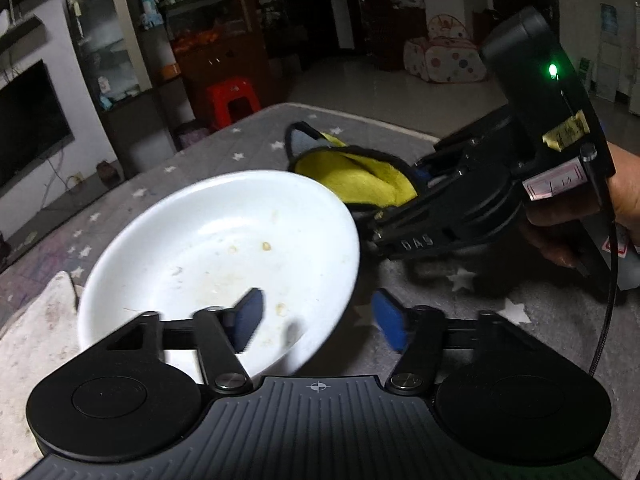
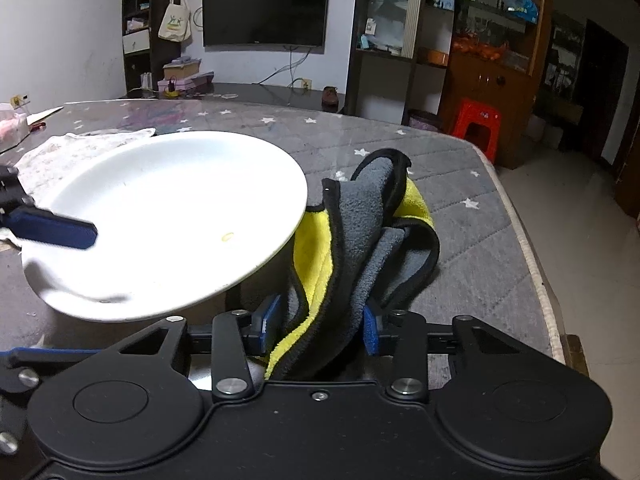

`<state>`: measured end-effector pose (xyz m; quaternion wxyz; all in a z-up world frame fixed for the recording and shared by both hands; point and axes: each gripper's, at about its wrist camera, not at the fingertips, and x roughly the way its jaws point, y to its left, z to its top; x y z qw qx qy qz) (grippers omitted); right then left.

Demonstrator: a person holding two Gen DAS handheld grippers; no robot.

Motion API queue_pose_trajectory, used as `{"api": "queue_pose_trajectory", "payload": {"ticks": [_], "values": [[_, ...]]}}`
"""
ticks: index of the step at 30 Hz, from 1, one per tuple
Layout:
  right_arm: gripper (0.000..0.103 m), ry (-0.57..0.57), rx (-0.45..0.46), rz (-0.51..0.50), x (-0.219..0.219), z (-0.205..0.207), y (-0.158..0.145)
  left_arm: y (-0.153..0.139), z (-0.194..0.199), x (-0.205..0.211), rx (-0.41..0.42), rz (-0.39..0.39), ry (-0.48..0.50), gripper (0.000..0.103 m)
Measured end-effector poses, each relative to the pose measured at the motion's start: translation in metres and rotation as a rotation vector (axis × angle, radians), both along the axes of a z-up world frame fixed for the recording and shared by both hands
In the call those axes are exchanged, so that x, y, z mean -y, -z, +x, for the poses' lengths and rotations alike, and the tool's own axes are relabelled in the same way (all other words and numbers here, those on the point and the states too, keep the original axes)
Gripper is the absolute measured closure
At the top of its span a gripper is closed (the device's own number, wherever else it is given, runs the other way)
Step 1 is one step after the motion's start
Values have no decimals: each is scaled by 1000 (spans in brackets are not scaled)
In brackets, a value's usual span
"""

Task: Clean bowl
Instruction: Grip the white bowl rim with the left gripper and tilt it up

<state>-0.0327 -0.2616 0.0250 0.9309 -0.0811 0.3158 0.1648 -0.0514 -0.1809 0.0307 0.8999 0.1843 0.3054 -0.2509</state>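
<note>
on the grey star-patterned bench (image 1: 520, 332) sits the white bowl (image 1: 224, 256), tilted, food specks inside. my left gripper (image 1: 318, 316) straddles its near rim, one pad inside, one outside; whether they press i cannot tell. my right gripper (image 2: 320, 330) is clenched on a yellow-and-grey cloth (image 2: 360, 236) (ready for wiping, i judge). the left view shows the stains; the right view shows the cloth pinched between blue pads (image 2: 370, 334), touching the bowl's edge.

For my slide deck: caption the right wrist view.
Right gripper holds a grey-yellow cloth beside the tilted white bowl.
</note>
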Motion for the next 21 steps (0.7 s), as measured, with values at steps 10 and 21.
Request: {"api": "queue_pose_trajectory", "payload": {"ticks": [10, 21], "values": [[73, -14, 9, 8, 4, -4, 1, 8, 10, 4, -46, -2, -15, 64], [77, -33, 7, 41, 11, -10, 0, 9, 14, 7, -59, -2, -10, 76]]}}
